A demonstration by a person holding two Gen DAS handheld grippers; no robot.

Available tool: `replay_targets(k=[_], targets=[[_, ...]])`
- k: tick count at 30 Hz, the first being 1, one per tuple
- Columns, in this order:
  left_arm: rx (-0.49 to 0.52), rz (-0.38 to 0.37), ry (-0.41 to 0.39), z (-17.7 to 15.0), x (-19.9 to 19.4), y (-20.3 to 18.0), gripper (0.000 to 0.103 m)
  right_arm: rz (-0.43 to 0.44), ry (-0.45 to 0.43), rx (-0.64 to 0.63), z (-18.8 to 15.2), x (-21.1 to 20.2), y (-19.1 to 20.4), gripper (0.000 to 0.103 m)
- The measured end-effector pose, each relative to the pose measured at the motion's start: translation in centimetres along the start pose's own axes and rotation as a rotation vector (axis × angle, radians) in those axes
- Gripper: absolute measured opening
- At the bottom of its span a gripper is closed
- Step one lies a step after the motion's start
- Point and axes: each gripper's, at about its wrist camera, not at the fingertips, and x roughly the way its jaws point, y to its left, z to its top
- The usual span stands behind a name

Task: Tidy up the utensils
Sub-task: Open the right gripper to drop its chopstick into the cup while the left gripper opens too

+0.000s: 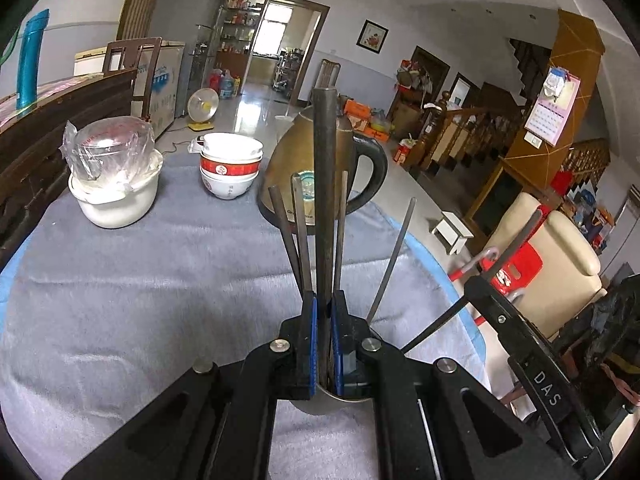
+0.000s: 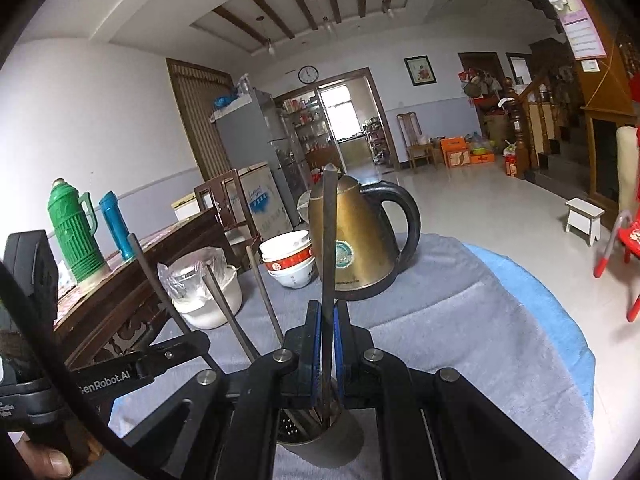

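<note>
A metal utensil holder (image 2: 320, 446) stands on the grey cloth under both grippers; its rim also shows in the left wrist view (image 1: 332, 402). Several dark chopsticks stand in it. My left gripper (image 1: 323, 304) is shut on one upright dark chopstick (image 1: 324, 184), whose lower end goes into the holder. My right gripper (image 2: 327, 312) is shut on another upright dark chopstick (image 2: 329, 236), also reaching into the holder. Other chopsticks (image 1: 390, 260) lean outward. The right gripper's body (image 1: 532, 364) shows at the right of the left wrist view.
A brass kettle (image 2: 360, 236) with a black handle stands just behind the holder. Stacked bowls (image 1: 230, 168) and a white pot with a wrapped lid (image 1: 114, 176) sit further back left. A green thermos (image 2: 74, 232) stands on a wooden cabinet. The table's edge curves at right.
</note>
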Motion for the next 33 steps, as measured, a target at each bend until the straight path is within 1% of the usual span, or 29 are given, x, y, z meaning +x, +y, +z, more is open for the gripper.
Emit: replay_targets(k=[16, 26, 29, 30, 32, 33], targets=[[0.057, -0.011, 0.071, -0.5, 1.4, -1.0, 0.007, 0.011, 0.085, -0.012, -0.8, 2.0, 0.1, 0.006], [0.067, -0.01, 0.097, -0.6, 1.7, -1.2, 0.007, 0.008, 0.127, -0.018, -0.8, 3.0, 0.3, 0.008], [0.056, -0.013, 0.101, -0.5, 1.7, -1.2, 0.007, 0.0, 0.142, -0.012, -0.8, 3.4, 0.2, 0.008], [0.051, -0.018, 0.101, -0.4, 1.5, -1.2, 0.008, -0.003, 0.146, -0.012, -0.7, 3.4, 0.1, 0.008], [0.042, -0.007, 0.1, -0.2, 1.3, -1.0, 0.016, -0.013, 0.154, -0.012, -0.6, 3.5, 0.0, 0.008], [0.036, -0.005, 0.091, -0.1, 1.0, -0.9, 0.023, -0.02, 0.153, -0.009, -0.5, 3.4, 0.0, 0.008]])
